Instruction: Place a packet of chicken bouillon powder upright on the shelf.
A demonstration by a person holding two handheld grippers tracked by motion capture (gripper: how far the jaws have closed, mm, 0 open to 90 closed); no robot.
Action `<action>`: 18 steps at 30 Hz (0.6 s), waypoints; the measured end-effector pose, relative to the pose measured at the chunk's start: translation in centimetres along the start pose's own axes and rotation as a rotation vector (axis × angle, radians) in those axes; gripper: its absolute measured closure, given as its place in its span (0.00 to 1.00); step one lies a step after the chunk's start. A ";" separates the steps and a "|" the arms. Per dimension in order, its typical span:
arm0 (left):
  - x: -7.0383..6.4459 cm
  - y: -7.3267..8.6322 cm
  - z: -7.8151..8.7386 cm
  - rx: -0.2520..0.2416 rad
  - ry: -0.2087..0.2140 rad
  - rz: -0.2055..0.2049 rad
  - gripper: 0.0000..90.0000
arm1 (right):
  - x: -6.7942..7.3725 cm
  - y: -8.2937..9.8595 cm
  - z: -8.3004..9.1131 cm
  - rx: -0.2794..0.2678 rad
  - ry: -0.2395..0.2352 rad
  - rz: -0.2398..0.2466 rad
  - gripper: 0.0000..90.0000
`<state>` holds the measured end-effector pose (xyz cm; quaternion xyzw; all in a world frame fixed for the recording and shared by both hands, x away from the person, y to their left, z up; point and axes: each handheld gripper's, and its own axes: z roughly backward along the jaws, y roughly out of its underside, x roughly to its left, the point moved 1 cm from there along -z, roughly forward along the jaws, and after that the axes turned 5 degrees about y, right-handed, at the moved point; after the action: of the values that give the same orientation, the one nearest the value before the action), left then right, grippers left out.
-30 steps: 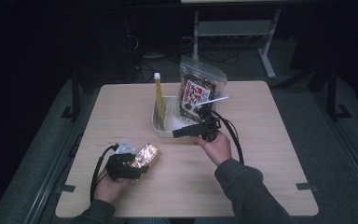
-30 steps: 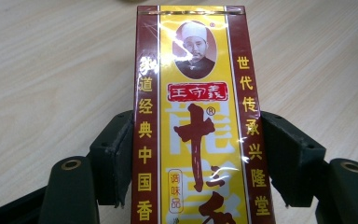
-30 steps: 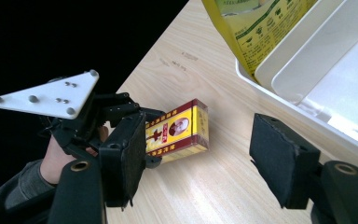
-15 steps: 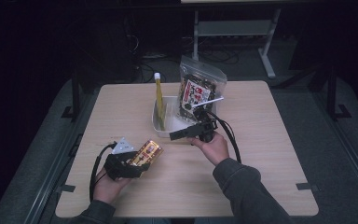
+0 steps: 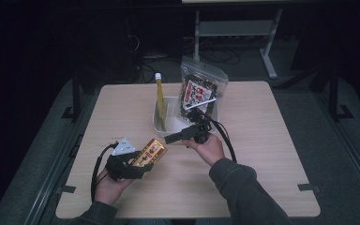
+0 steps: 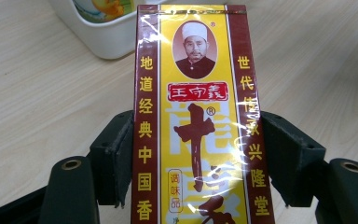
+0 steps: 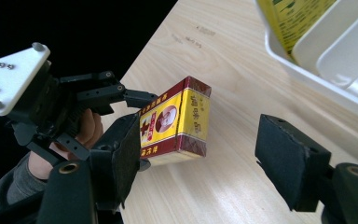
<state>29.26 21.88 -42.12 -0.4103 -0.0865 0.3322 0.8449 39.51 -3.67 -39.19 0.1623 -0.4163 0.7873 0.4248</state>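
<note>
- The wooden table (image 5: 262,154) is the biggest thing here, and my two hands come in over its near side
- A white tub (image 5: 168,123) sits in the middle of the table, with a tall yellow packet (image 5: 160,101) standing in it
- A clear bag of dark snacks (image 5: 198,92) leans up at the far right end of the tub
- My left gripper (image 5: 136,164) squeezes a yellow and red spice box (image 6: 196,121) from both sides, and I hold it up off the table, near the front left, tipped toward the tub
- My right gripper (image 5: 176,138) hangs just in front of the tub with its jaws wide apart and nothing between them, pointing at the box
</note>
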 end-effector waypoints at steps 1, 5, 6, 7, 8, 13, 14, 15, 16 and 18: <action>0.0 0.0 0.0 -0.002 0.001 -0.003 0.36 | 0.0 0.0 -0.1 0.003 0.000 0.002 0.33; -0.2 -0.1 0.1 -0.008 0.009 -0.004 0.36 | 0.2 -0.2 -0.5 0.019 -0.011 0.004 0.33; -0.3 -0.2 0.1 -0.008 0.009 -0.007 0.36 | 0.3 -0.2 -0.6 0.020 -0.016 0.005 0.34; -0.3 -0.2 0.1 -0.006 0.009 -0.012 0.36 | 0.3 -0.2 -0.7 0.024 -0.018 0.005 0.34; -0.4 -0.3 0.1 -0.005 0.009 -0.015 0.36 | 0.4 -0.2 -0.8 0.028 -0.023 0.005 0.34; -0.6 -0.4 0.1 -0.015 0.016 -0.022 0.36 | 0.5 -0.2 -1.6 0.051 -0.037 0.006 0.34; -0.6 -0.4 0.1 -0.018 0.017 -0.022 0.36 | 0.6 -0.2 -1.8 0.060 -0.040 0.003 0.34; -0.7 -0.5 0.1 -0.017 0.018 -0.024 0.36 | 0.6 -0.2 -1.9 0.063 -0.044 0.001 0.34; -0.7 -0.5 0.1 -0.018 0.020 -0.026 0.36 | 0.6 -0.2 -2.1 0.068 -0.047 -0.001 0.34; -0.8 -0.5 0.1 -0.020 0.021 -0.030 0.36 | 0.5 -0.2 -2.3 0.072 -0.050 -0.001 0.35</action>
<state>28.85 21.22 -41.53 -0.4211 -0.0870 0.3143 0.8463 39.60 -1.49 -40.17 0.1971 -0.3979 0.7974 0.4086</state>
